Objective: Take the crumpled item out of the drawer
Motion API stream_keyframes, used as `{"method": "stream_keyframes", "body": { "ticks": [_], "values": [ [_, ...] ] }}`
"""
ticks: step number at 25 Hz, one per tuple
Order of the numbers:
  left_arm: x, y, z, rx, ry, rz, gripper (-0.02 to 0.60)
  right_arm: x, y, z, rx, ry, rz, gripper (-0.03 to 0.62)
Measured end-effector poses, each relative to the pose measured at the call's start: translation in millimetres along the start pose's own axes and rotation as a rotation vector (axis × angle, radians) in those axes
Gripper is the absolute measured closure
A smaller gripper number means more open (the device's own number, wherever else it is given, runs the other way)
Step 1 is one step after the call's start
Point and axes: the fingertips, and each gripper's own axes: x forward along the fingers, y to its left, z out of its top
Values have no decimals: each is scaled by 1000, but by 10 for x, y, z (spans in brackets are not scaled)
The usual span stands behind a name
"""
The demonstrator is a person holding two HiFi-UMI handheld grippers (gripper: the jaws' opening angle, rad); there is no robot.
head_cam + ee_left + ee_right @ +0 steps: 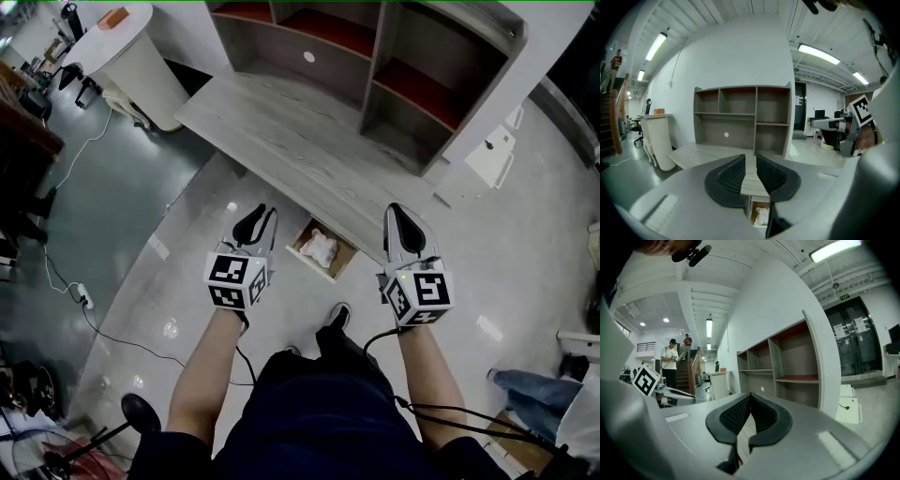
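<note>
**Grey floor, wooden table, drawer open: both claws empty**

Glossy grey floor [141, 216] runs under a pale wood-grain table [281, 141], which carries an open-fronted shelf unit [375, 56] with reddish shelf boards. A small drawer [345, 266] stands pulled out from under the table's near edge. The white crumpled item [319, 247] lies inside it, touched by nothing.

Seen from the head view, the two claws are held in the air in front of the person, one to each side of the drawer. The left claw [261, 217] is just left of the drawer. Its ribbed black pads stand a narrow gap apart, with nothing between them. Through the gap the left gripper view shows the table edge, and lower down the drawer with the crumpled item in it. The right claw [398, 214] is to the right of the drawer. In the right gripper view its pads meet at the tips and hold nothing.

Below the drawer one dark shoe [337, 317] rests on the floor. A white rounded counter [141, 66] stands off to the table's left, and a thin cable [89, 309] trails across the floor.
</note>
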Motion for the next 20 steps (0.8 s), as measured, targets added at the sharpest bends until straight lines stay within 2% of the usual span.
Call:
{"method": "stream_keyframes", "body": {
  "ticks": [5, 11, 14, 20],
  "values": [
    [354, -23, -368, 49, 96, -4, 505, 242, -175, -195, 13, 41, 23, 588],
    [750, -1, -972, 125, 250, -61, 505, 455, -245, -504, 20, 107, 10, 588],
    [951, -58, -1267, 208, 331, -139, 503, 506, -232, -611, 24, 144, -26, 588],
    [1255, -263, -2075, 407, 533, -362, 503, 546, -264, -769, 51, 202, -124, 588]
  ]
}}
